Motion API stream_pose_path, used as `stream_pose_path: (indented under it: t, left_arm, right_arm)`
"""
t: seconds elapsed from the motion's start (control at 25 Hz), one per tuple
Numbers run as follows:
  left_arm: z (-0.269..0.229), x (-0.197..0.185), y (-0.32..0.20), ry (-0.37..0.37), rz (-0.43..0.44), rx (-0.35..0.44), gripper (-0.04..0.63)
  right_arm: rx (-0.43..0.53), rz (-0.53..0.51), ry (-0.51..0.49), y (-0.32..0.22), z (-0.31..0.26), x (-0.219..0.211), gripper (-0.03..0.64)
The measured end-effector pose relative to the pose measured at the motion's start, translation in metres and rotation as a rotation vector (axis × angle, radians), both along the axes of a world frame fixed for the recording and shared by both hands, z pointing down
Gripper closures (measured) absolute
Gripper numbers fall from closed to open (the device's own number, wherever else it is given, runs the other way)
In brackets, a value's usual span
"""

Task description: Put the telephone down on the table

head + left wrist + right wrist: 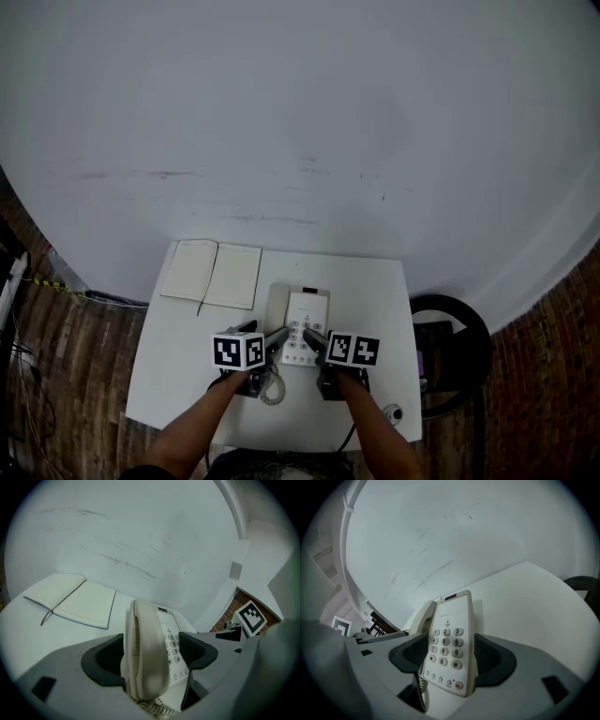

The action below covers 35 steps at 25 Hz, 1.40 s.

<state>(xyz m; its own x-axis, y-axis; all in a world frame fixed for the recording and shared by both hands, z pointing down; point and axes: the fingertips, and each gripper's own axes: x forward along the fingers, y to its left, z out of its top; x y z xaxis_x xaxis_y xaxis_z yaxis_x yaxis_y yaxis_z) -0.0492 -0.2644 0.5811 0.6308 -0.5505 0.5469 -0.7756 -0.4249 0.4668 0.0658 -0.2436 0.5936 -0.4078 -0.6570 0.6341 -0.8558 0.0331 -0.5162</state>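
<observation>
A beige desk telephone (306, 314) with a grey keypad is over the near middle of the white table (375, 281); whether it rests on the top I cannot tell. My left gripper (281, 336) is shut on its handset side, and the handset (147, 653) stands between the jaws of the left gripper (152, 654). My right gripper (312, 339) is shut on the keypad side. In the right gripper view the telephone (450, 641) fills the gap of that gripper (452, 657), pads against both edges. The coiled cord (272, 386) hangs toward the front.
An open notebook (211, 274) lies at the table's far left, also in the left gripper view as the notebook (75, 599). A black round seat (450, 337) stands off the table's right edge. A white wall rises behind; the floor is brick-patterned.
</observation>
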Motion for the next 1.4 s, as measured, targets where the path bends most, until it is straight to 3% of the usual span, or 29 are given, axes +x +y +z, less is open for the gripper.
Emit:
stream_pose_path:
  t: [0.28,0.64,1.0,1.4]
  left_arm:
    - [-0.046,-0.003,-0.003,-0.004,-0.017,0.096,0.216]
    - [-0.127,0.009,0.006,0.014,0.011,0.301,0.239]
    - [-0.188,0.017,0.022,0.002,0.026,0.489,0.461]
    - [-0.197,0.02,0.03,-0.029,-0.005,0.546,0.556]
  right_arm:
    - [0.115,0.004,0.04,0.001,-0.046,0.013,0.377]
    - [0.331,-0.006,0.117,0.008,-0.127,0.027,0.459]
    - [0.539,-0.025,0.224,0.021,-0.187,0.031,0.525]
    - [0.661,-0.028,0.281,0.032,-0.217,0.033,0.594]
